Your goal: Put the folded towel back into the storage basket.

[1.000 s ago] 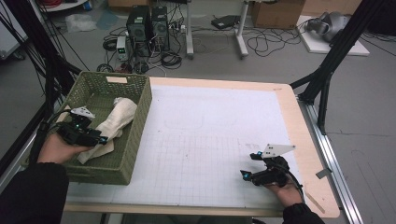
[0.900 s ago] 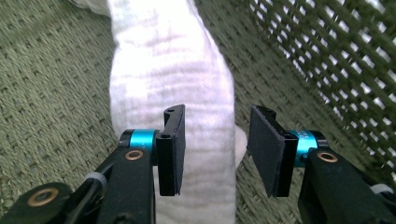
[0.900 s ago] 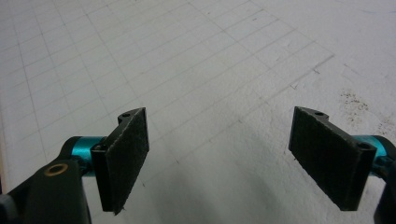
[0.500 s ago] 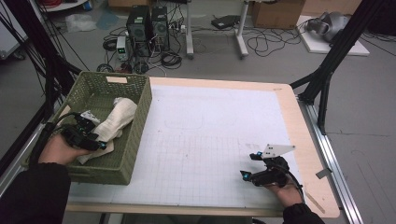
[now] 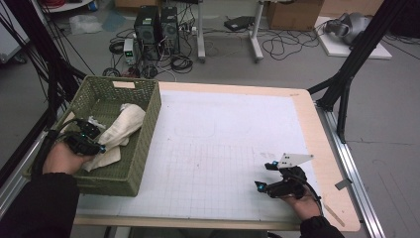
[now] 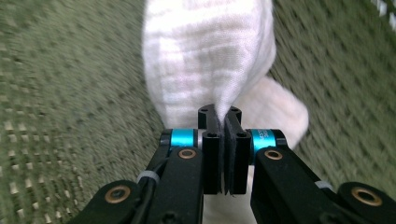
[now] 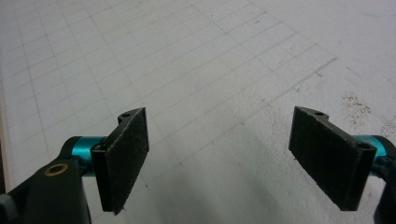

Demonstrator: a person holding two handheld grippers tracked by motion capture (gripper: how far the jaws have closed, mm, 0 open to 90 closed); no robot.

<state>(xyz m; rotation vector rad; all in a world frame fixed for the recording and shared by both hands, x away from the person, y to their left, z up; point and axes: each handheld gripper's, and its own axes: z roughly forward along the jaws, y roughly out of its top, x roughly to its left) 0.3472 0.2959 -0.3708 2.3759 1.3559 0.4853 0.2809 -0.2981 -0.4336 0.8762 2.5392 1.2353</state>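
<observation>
High view first: the left gripper (image 5: 93,140) sits down inside the green basket (image 5: 144,133), which stands at the table's (image 5: 307,106) left edge, hand and dark sleeve coming in from the near-left corner. Its jaws have just been closing, and the white cloth (image 5: 124,125) is between them. Left gripper view confirms it: the left gripper (image 6: 225,140) has its two black pads pressed flat together with a fold of the white cloth (image 6: 205,60) pinched between the tips, the fabric rising away from the jaws and the basket's (image 6: 70,84) woven green weave blurred behind it. The cloth lies crumpled in the basket, running from the gripper towards the basket's right wall.

Over on the other side, the right gripper (image 5: 265,176) rests low over the white gridded mat (image 5: 223,148) near the table's near-right corner, grey three-cornered plate on top. Right gripper view: the right gripper (image 7: 219,158) has its jaws standing wide apart, pads facing each other, bare gridded mat (image 7: 210,70) showing between them and a few dark specks on the mat off to the right.
</observation>
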